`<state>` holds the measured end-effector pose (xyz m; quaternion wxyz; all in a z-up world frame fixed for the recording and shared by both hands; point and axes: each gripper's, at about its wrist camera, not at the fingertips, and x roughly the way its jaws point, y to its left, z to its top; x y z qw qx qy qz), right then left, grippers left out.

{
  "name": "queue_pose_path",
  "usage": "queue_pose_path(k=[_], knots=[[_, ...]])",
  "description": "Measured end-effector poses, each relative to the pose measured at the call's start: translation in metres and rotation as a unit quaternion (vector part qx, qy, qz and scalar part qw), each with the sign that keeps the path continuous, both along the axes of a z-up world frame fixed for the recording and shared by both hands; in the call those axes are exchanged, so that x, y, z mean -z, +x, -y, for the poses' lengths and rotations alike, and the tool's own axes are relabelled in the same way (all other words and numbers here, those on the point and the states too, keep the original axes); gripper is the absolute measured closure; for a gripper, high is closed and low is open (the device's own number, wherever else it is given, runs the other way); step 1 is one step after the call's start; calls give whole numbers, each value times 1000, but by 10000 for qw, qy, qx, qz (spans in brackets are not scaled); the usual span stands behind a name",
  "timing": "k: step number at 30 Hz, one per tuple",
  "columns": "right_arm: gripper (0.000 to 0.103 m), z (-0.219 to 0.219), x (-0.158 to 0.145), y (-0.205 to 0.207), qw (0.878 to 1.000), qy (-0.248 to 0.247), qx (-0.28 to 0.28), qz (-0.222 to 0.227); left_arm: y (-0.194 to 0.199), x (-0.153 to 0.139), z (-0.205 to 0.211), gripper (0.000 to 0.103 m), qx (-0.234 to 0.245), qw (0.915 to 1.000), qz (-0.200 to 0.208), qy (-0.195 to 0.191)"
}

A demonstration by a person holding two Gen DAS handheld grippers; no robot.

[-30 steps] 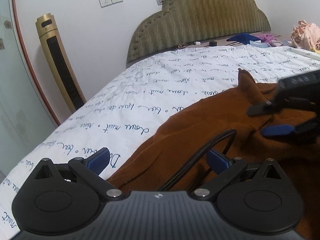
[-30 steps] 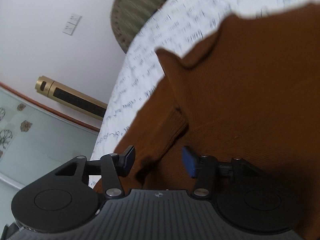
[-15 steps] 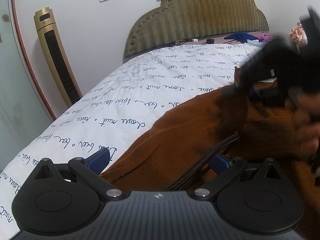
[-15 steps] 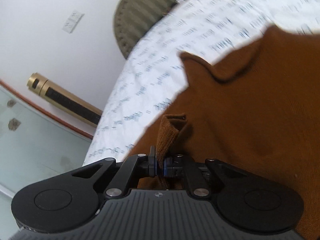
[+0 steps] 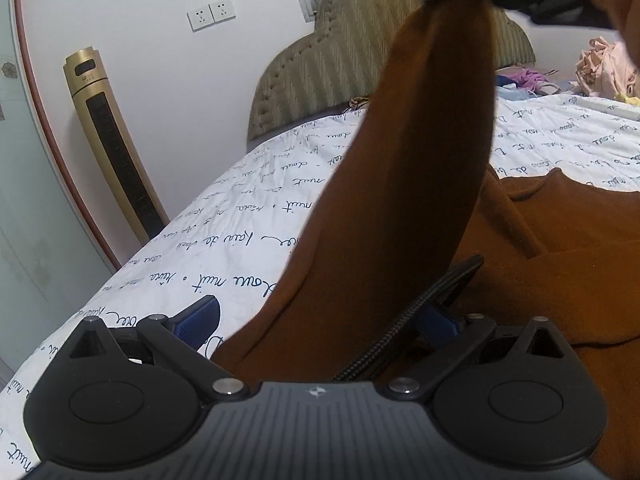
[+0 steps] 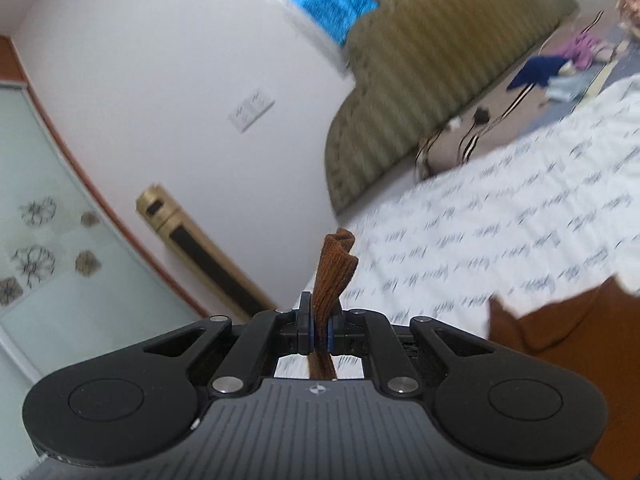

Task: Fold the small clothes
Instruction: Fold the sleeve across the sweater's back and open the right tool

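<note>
Brown knit garment lies mostly on the bed, one cuffed end raised because the right hand-held gripper is clamped on it for folding, while the left hand-held gripper waits spread apart at the hem.

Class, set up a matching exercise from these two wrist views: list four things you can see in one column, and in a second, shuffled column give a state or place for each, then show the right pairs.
Things
1. right claw
2. left claw
3. rust-brown knitted garment
4. tall gold tower fan

States or places
A. standing against the white wall
B. open, low over the bed
C. shut on a ribbed cuff
D. partly lifted, the rest lying on the white script-printed bedsheet

Pairs: 1-C, 2-B, 3-D, 4-A
</note>
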<state>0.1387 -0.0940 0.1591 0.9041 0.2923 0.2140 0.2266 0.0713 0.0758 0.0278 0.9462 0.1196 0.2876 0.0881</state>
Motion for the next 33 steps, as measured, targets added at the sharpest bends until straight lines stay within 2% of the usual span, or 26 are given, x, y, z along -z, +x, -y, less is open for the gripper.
queue_pose_path(k=[7, 12, 16, 21, 28, 33], knots=[[91, 47, -4, 2, 9976, -126, 656, 203, 5, 5, -2, 0, 25, 9999, -146, -58], [91, 80, 8, -5, 9923, -387, 1154, 243, 4, 6, -18, 0, -101, 9997, -162, -143], [91, 111, 31, -15, 9899, -325, 1379, 82, 7, 6, -36, 0, -316, 9992, -165, -170], [91, 147, 67, -28, 9850, -298, 1683, -214, 12, 5, -58, 0, -459, 9977, -234, -443], [91, 183, 117, -50, 9779, -281, 1965, -658, 3, 14, -67, 0, -77, 9975, -364, -595], [91, 204, 143, -68, 9731, -202, 2118, -880, -2, 15, -75, 0, -87, 9978, -396, -528]])
